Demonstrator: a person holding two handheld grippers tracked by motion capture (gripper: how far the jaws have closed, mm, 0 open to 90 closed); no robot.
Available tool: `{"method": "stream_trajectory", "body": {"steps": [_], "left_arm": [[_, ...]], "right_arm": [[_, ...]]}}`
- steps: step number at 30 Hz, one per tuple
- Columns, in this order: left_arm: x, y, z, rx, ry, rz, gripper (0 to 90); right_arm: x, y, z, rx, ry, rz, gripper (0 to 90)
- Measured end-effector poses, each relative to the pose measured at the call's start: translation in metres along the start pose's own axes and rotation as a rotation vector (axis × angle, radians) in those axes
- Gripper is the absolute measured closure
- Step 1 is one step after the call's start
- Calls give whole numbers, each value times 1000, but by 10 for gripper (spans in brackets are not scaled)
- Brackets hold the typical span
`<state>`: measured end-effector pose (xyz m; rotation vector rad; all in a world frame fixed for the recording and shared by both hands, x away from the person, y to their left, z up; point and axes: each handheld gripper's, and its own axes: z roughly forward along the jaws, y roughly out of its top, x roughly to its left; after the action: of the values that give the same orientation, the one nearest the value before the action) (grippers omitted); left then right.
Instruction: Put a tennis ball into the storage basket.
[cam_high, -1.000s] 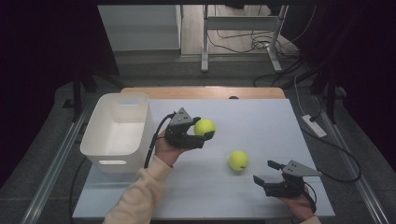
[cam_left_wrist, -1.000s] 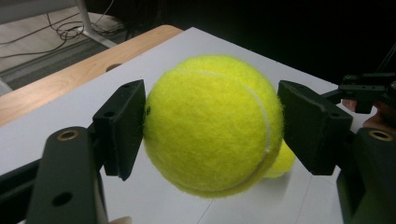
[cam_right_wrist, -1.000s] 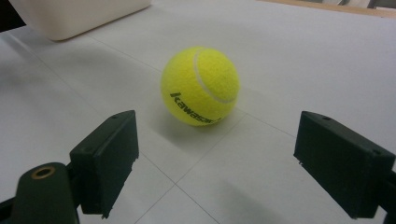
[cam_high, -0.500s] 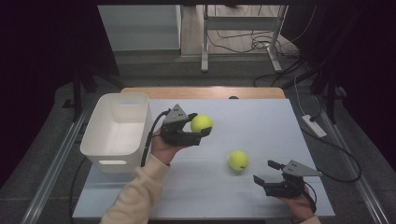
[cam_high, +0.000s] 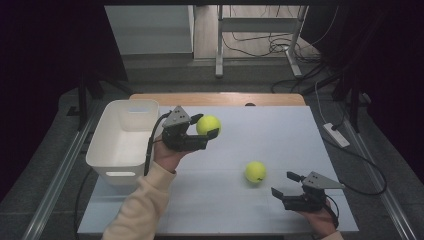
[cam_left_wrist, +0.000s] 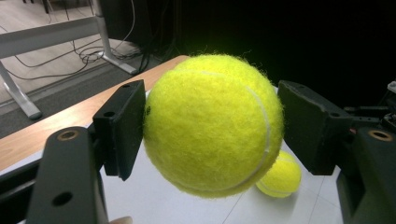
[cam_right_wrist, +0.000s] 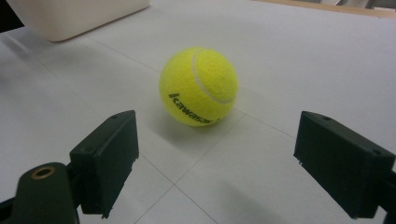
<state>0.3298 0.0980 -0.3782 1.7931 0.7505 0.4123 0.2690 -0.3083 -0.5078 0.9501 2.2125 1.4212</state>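
Note:
My left gripper (cam_high: 206, 131) is shut on a yellow tennis ball (cam_high: 208, 124) and holds it above the white table, just right of the white bin (cam_high: 122, 137). In the left gripper view that ball (cam_left_wrist: 212, 123) sits squeezed between both pads. A second yellow tennis ball (cam_high: 255, 171) lies on the table near the front right. My right gripper (cam_high: 283, 186) rests low on the table just right of it, jaws open and pointing at it. In the right gripper view this second ball (cam_right_wrist: 199, 87) lies ahead of the open jaws, apart from them.
The white bin stands at the table's left side; its rim (cam_right_wrist: 70, 16) shows far off in the right gripper view. The table's wooden far edge (cam_high: 215, 98) runs behind. A white power strip (cam_high: 336, 134) and cables lie on the floor at the right.
My left gripper has lifted the held ball and carried it a little toward the left and the far side. The right gripper and the ball on the table have stayed put.

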Motion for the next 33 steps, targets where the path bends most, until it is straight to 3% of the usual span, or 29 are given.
{"method": "stream_trajectory", "body": {"steps": [33], "left_arm": [[18, 5, -23, -29, 79, -11, 282]], "right_arm": [[0, 0, 0, 1, -2, -4, 137]]}}
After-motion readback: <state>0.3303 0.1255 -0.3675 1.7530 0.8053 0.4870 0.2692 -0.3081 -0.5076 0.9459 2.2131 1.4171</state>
